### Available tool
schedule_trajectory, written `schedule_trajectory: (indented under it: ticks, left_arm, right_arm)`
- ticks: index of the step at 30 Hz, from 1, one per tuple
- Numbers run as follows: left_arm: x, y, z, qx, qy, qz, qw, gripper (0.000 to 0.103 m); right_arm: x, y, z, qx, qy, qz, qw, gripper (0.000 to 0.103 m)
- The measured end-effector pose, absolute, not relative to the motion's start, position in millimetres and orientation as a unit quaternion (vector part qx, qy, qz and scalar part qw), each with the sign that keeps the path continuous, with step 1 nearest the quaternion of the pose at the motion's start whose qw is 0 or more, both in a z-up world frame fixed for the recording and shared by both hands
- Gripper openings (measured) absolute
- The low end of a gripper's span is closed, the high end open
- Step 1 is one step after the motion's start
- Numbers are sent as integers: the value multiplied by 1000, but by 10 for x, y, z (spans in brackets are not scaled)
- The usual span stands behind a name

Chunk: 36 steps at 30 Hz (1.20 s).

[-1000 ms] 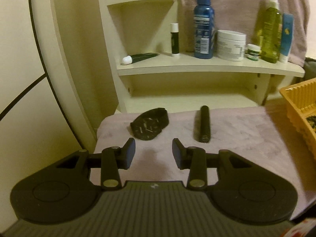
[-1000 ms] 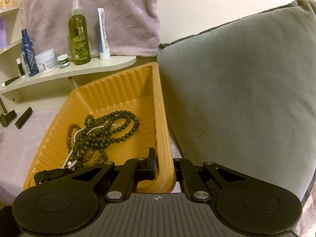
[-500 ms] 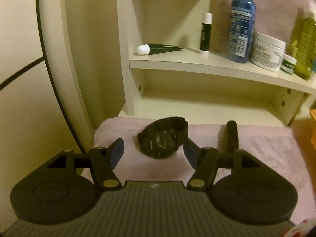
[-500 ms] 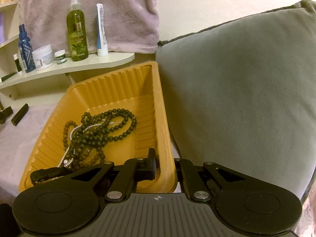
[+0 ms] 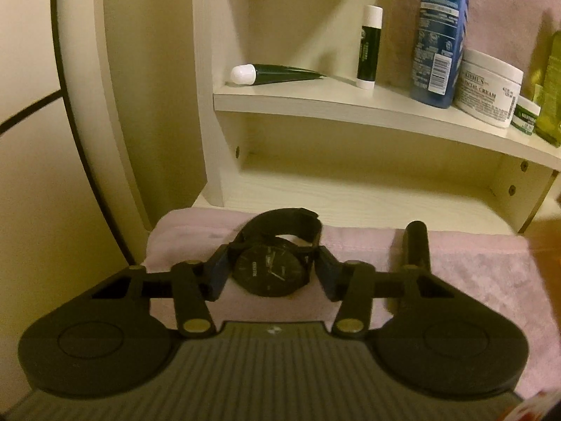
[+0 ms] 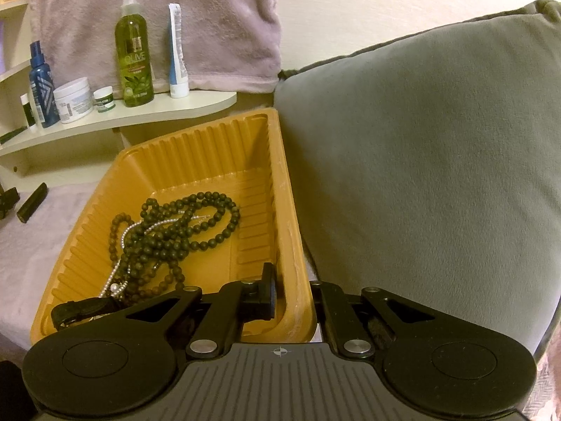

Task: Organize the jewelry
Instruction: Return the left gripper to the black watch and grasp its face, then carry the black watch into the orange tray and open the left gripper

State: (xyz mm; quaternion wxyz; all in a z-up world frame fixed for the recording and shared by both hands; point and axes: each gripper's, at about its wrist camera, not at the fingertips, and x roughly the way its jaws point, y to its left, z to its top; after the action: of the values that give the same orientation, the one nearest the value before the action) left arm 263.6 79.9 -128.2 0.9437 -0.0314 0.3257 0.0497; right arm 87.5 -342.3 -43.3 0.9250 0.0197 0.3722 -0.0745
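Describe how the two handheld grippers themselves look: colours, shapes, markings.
Both are matte black. The left gripper has two round housings on a ribbed grey body, brass-coloured pivot screws, angular linkage arms, blue pads on its fingers and a small white mark at the centre. The right gripper has the same shape, with silver screws, a white crosshair mark and black fingers. No cables or sleeves show.

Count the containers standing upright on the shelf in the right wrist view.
6, left to right: lip balm stick, blue bottle, white jar, small green-labelled jar, green spray bottle, white tube. More may sit beyond the left edge.
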Motion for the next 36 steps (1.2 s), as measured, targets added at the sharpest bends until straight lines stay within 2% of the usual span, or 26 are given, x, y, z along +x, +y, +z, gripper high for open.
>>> schedule_trajectory:
  ticks: [18,36]
  left_arm:
    - [2212,714,-1178,-15,331,33,943,44]
    - [1803,192,-732,0,312,-31,950,44]
  right_arm:
    - [835,-3420,-413,21,366,-72,927,6]
    - [734,-3401,-332,29,352,-61,934,5]
